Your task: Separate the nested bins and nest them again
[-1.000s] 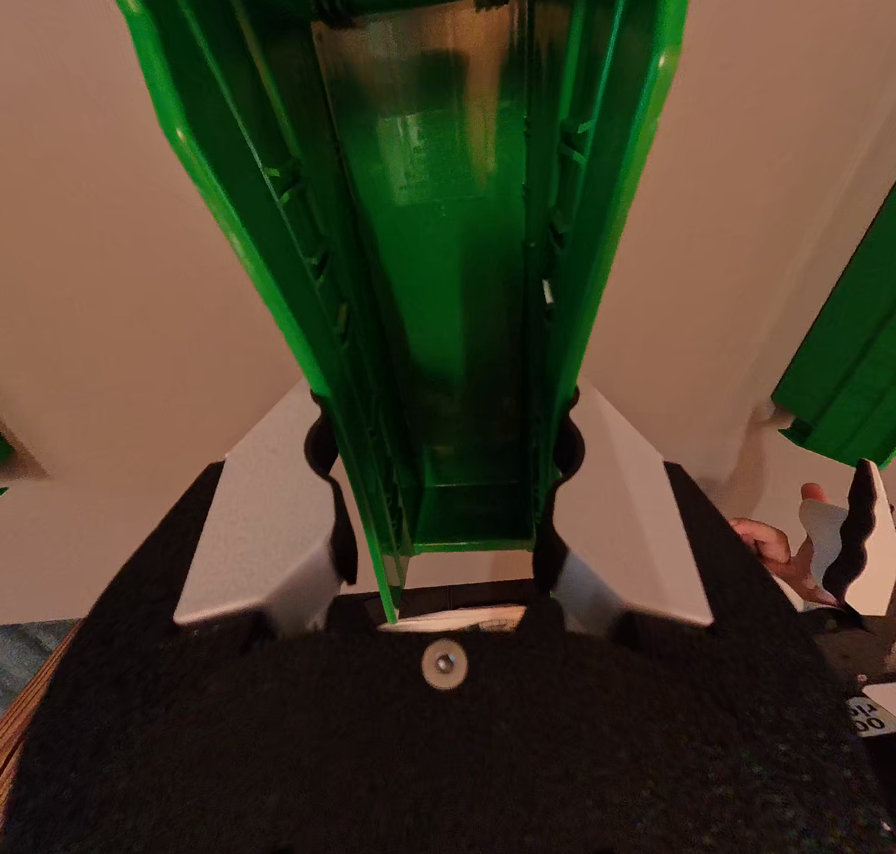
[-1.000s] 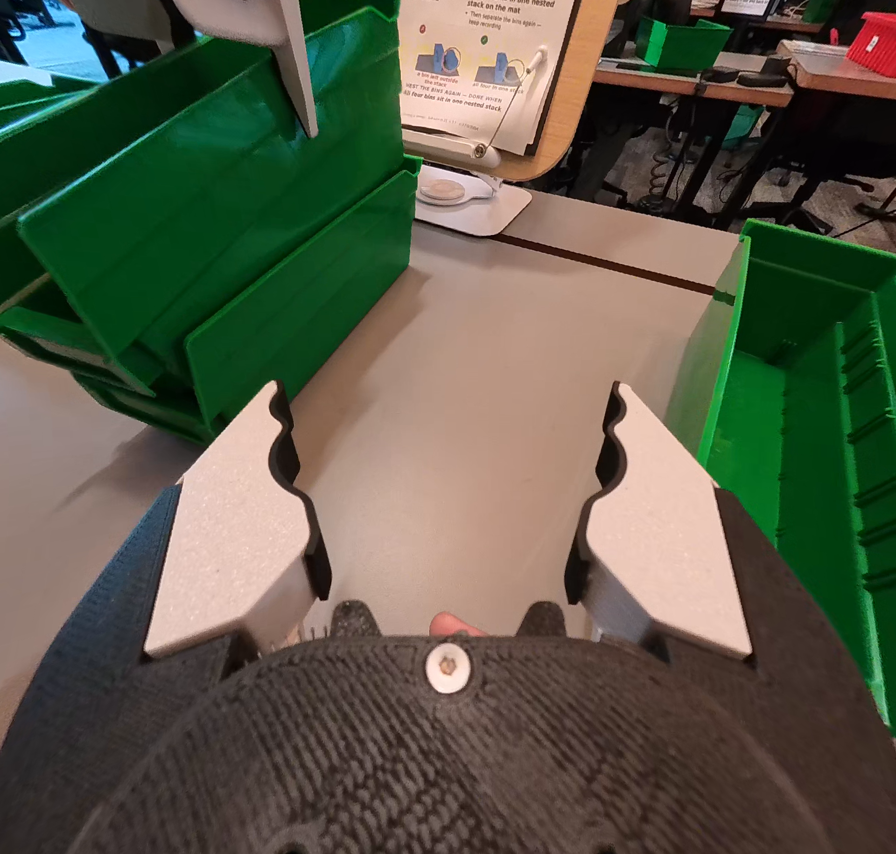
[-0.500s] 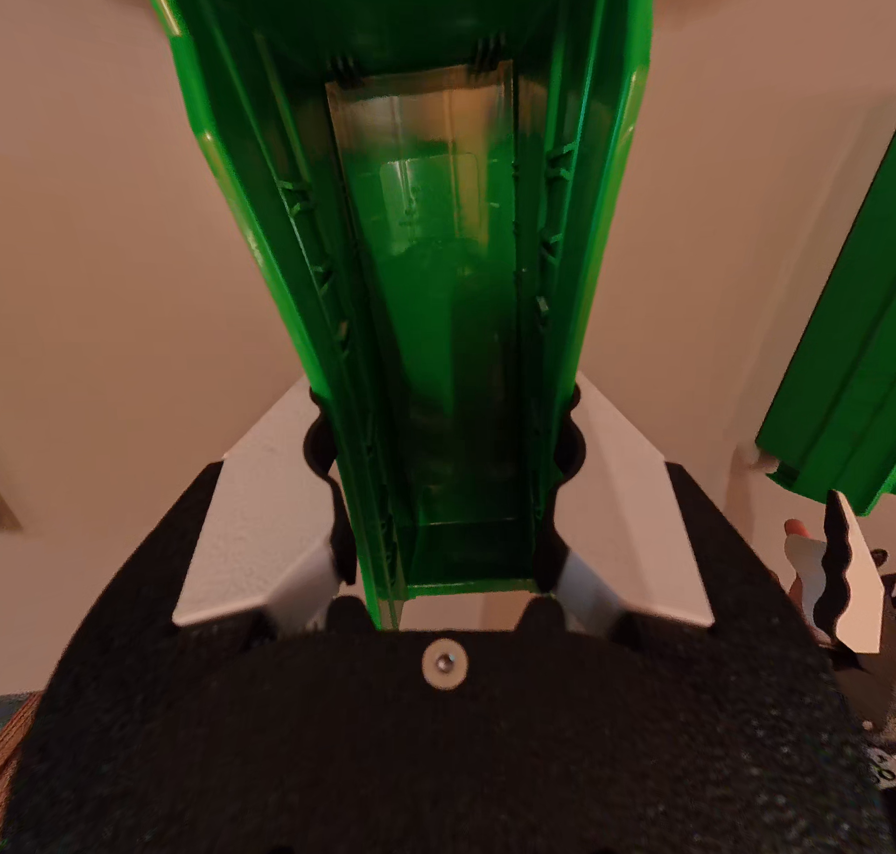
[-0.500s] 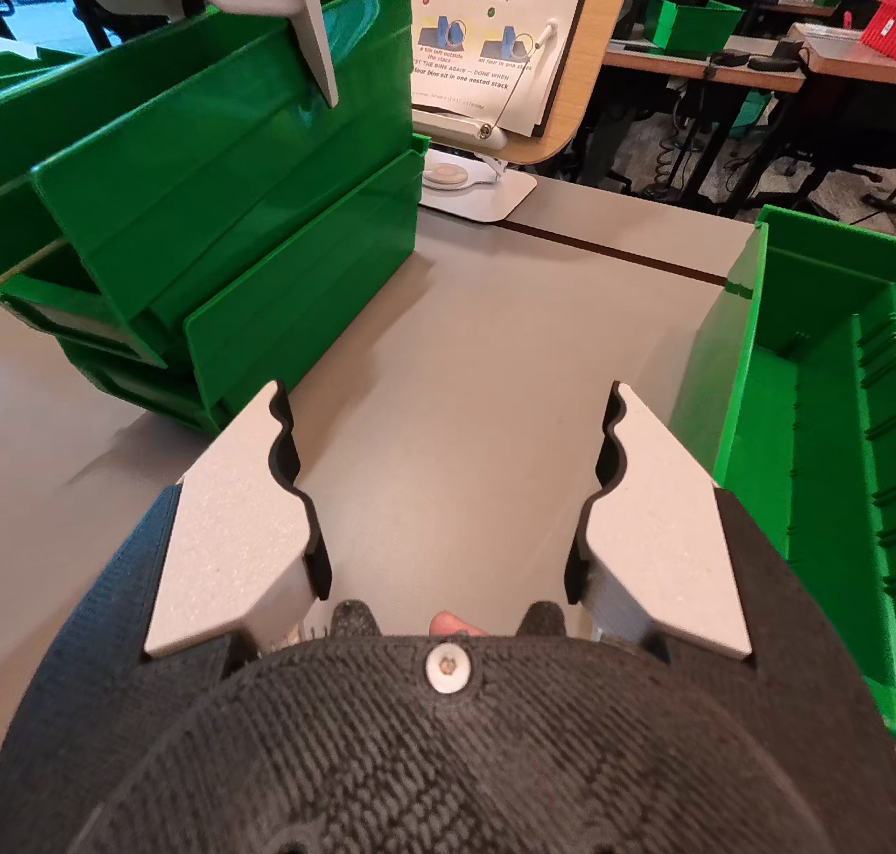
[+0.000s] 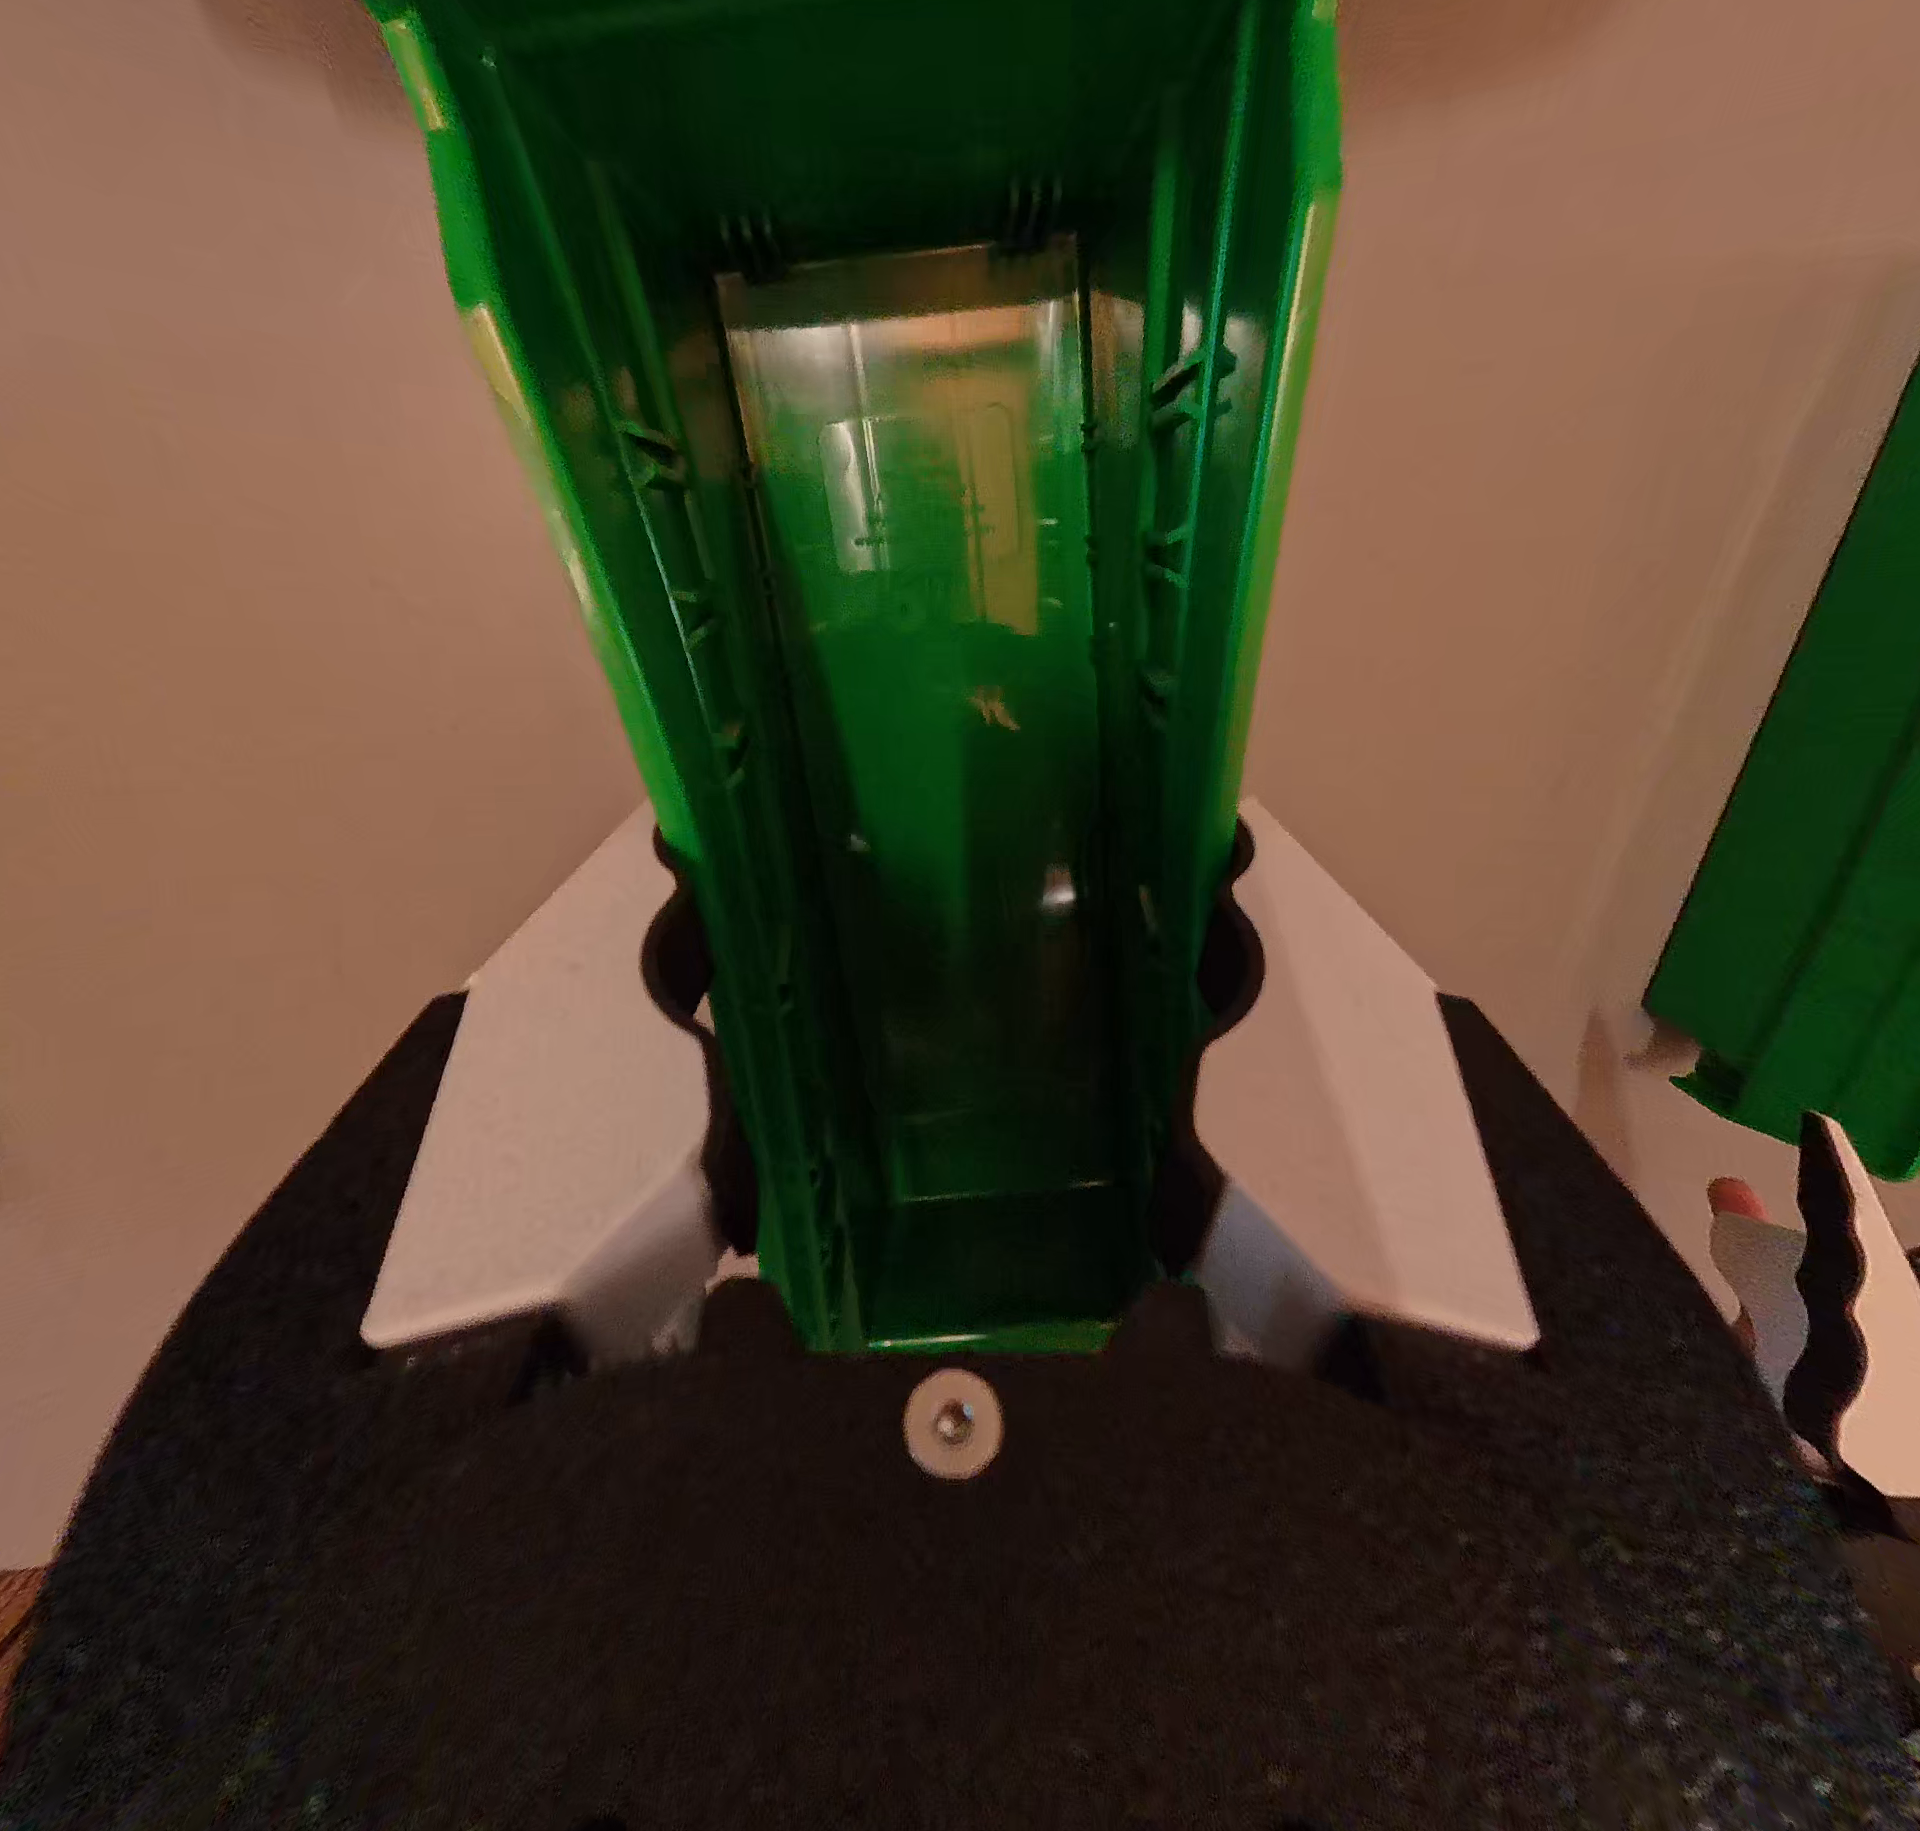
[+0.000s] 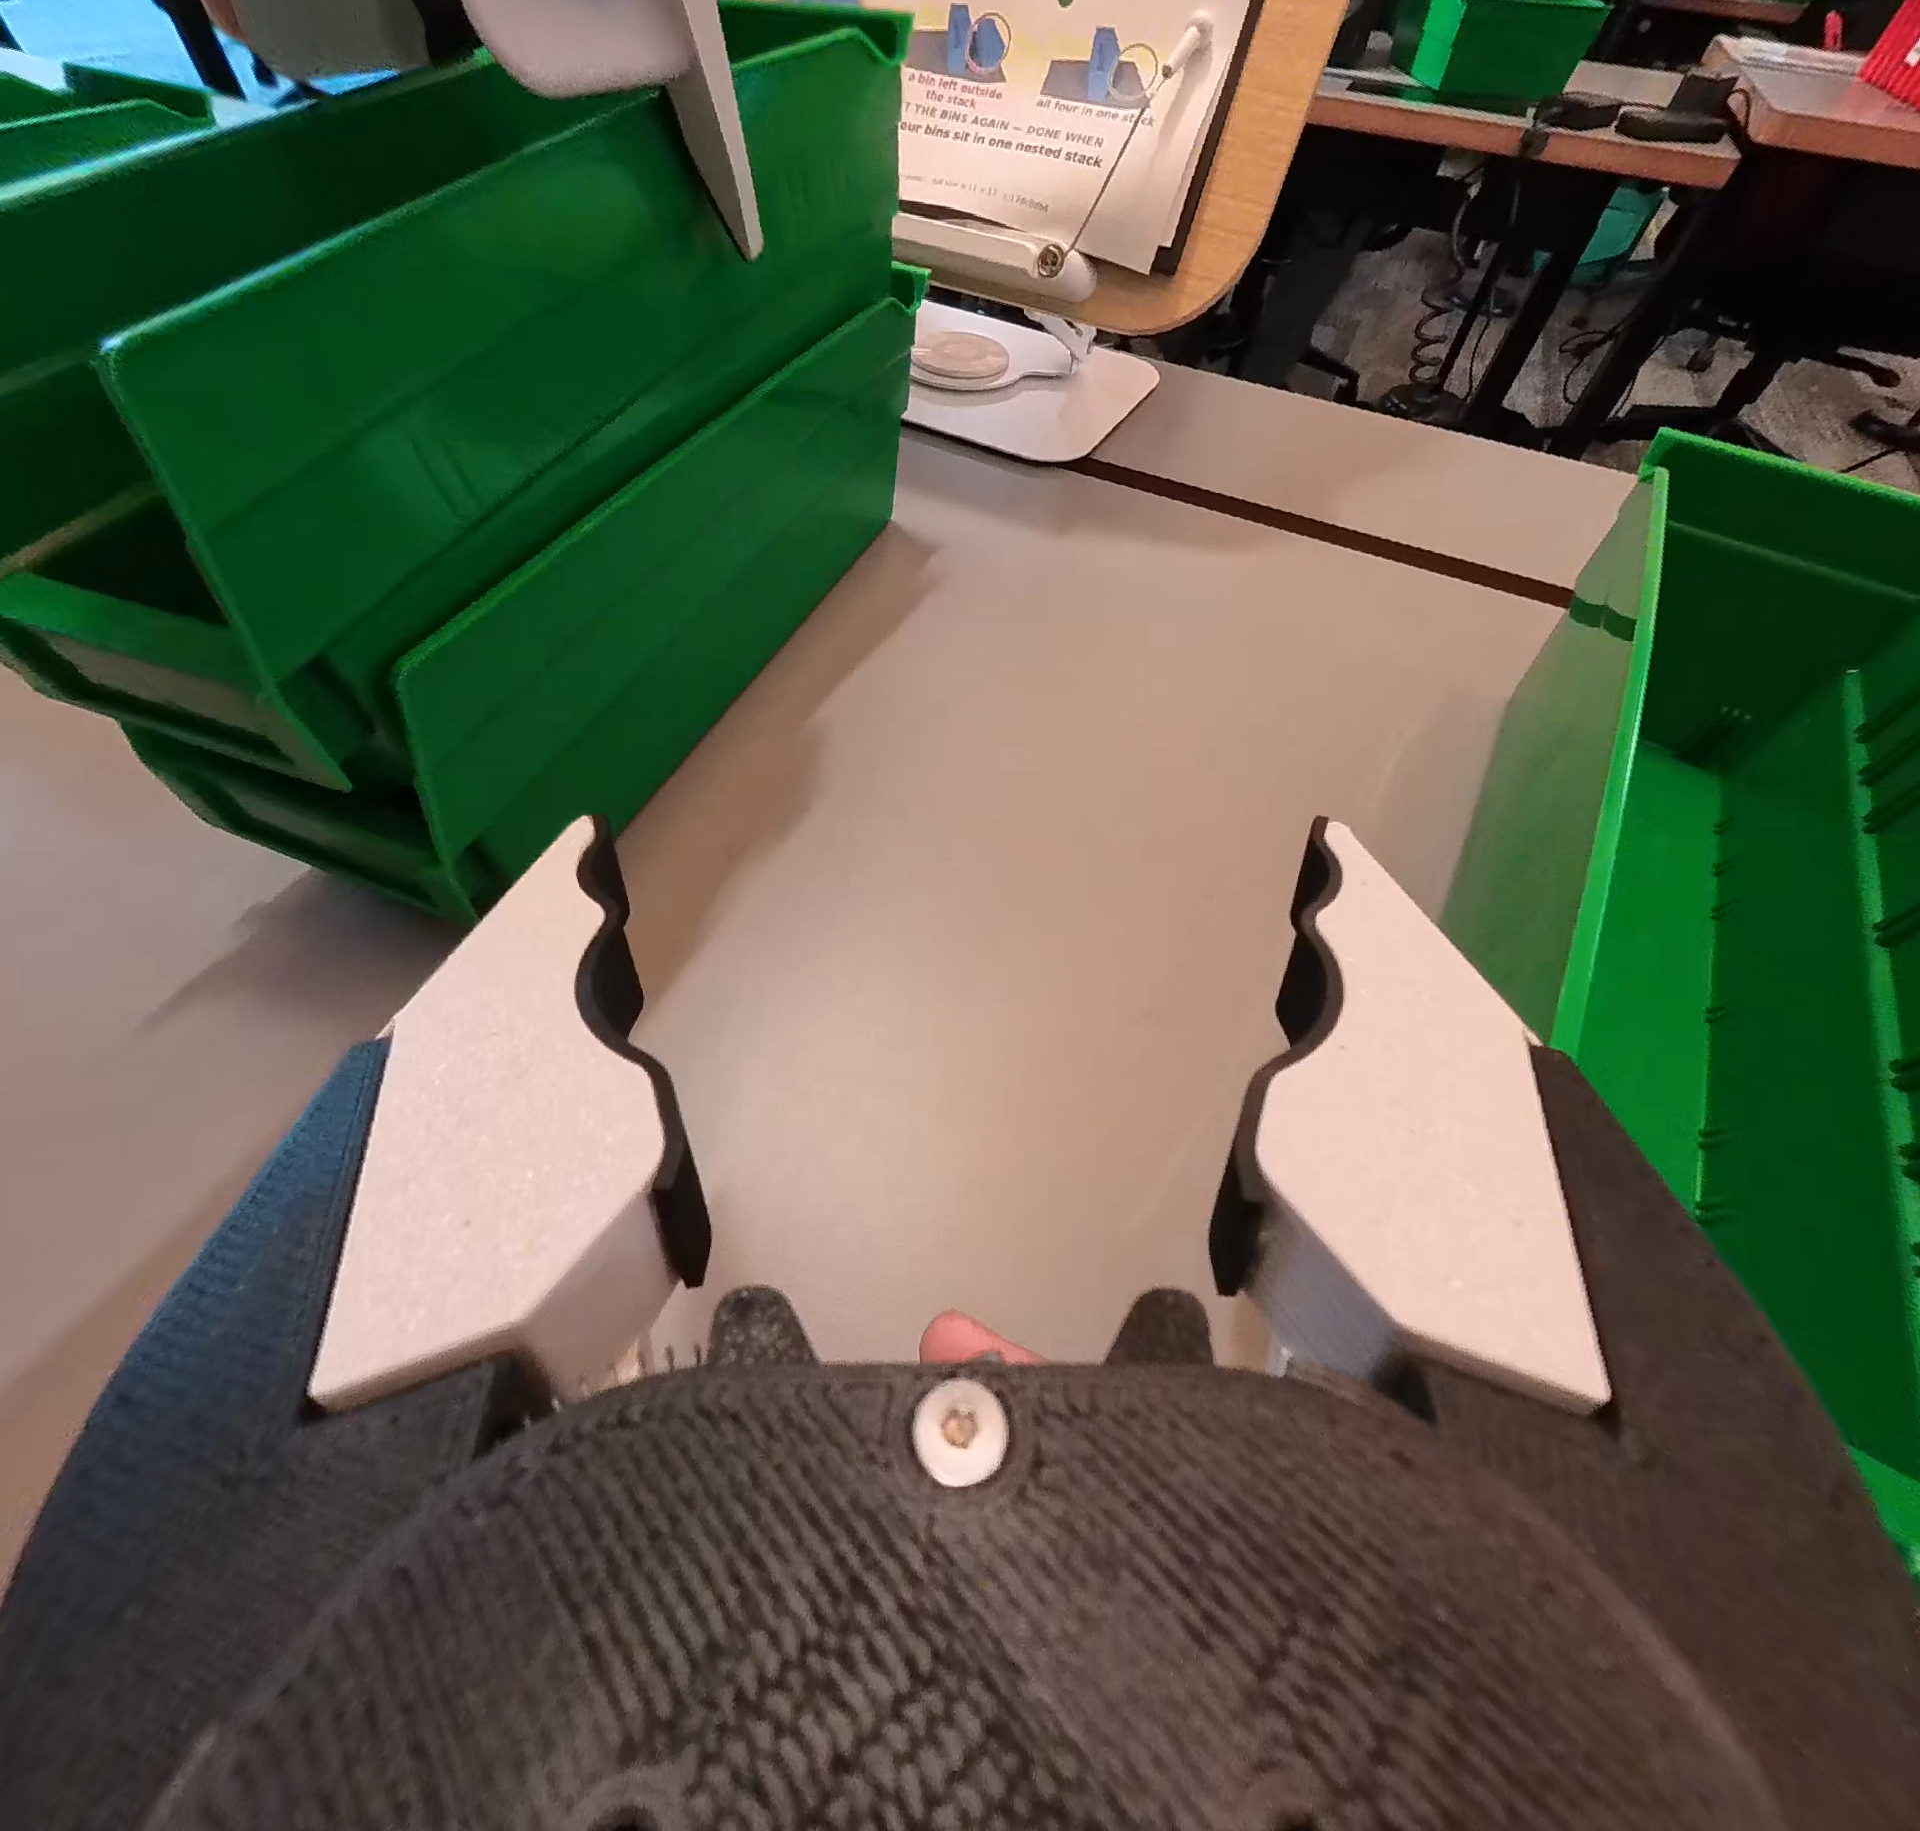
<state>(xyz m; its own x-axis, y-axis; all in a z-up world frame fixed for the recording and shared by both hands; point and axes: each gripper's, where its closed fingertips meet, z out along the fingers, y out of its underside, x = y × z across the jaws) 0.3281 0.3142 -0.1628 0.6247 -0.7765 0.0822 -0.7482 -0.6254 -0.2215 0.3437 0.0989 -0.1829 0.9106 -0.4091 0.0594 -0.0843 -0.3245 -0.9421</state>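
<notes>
Grey tabletop (image 6: 997, 701) carries three green bins: the left gripper (image 5: 951, 908) clamps one (image 5: 914, 555) tilted atop another (image 6: 644, 576), a third (image 6: 1766, 846) beside the wide-open, empty right gripper (image 6: 956, 960).

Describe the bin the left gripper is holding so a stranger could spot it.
On the grey table, look at the stack of green bins left of centre. The held bin is the top one, tilted, and the only one with the left gripper on its wall.

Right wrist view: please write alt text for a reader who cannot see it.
The open right claw hovers empty over a grey table. To the left, the left claw holds the top green bin of a stack; another green bin sits right.
</notes>
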